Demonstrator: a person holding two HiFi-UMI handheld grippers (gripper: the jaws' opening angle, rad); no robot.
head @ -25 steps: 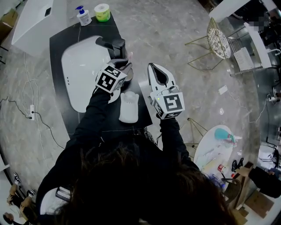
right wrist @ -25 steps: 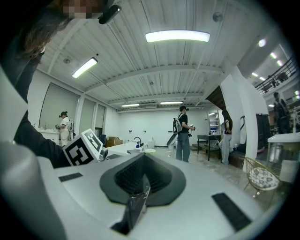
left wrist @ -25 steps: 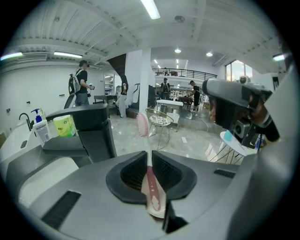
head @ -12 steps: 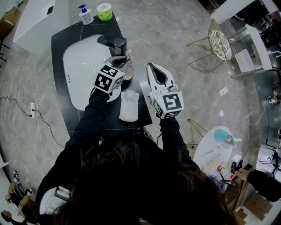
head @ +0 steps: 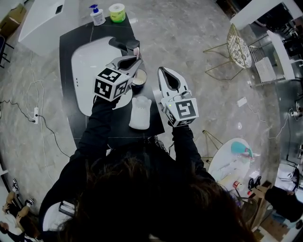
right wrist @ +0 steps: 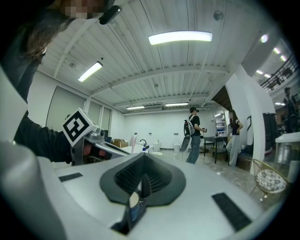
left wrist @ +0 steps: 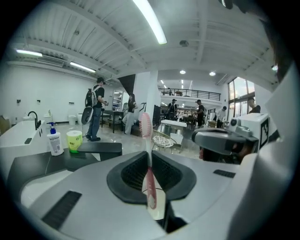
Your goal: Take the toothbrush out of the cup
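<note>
My left gripper is shut on a pink toothbrush, which stands upright between the pads with its bristle head above the jaws. In the left gripper view the toothbrush runs down through the left gripper, and its handle end shows below. The cup, dark-rimmed and pale inside, stands on the black counter just below and right of that gripper. My right gripper hovers to the cup's right, shut with nothing in it. The right gripper points level across the room.
A white sink basin with a black faucet lies left of the cup. A folded white towel rests on the counter near me. A soap bottle and a green tub stand at the far end. People stand in the background.
My left gripper has risen with the toothbrush, which uncovers the cup beneath it. The right gripper has stayed where it was.
</note>
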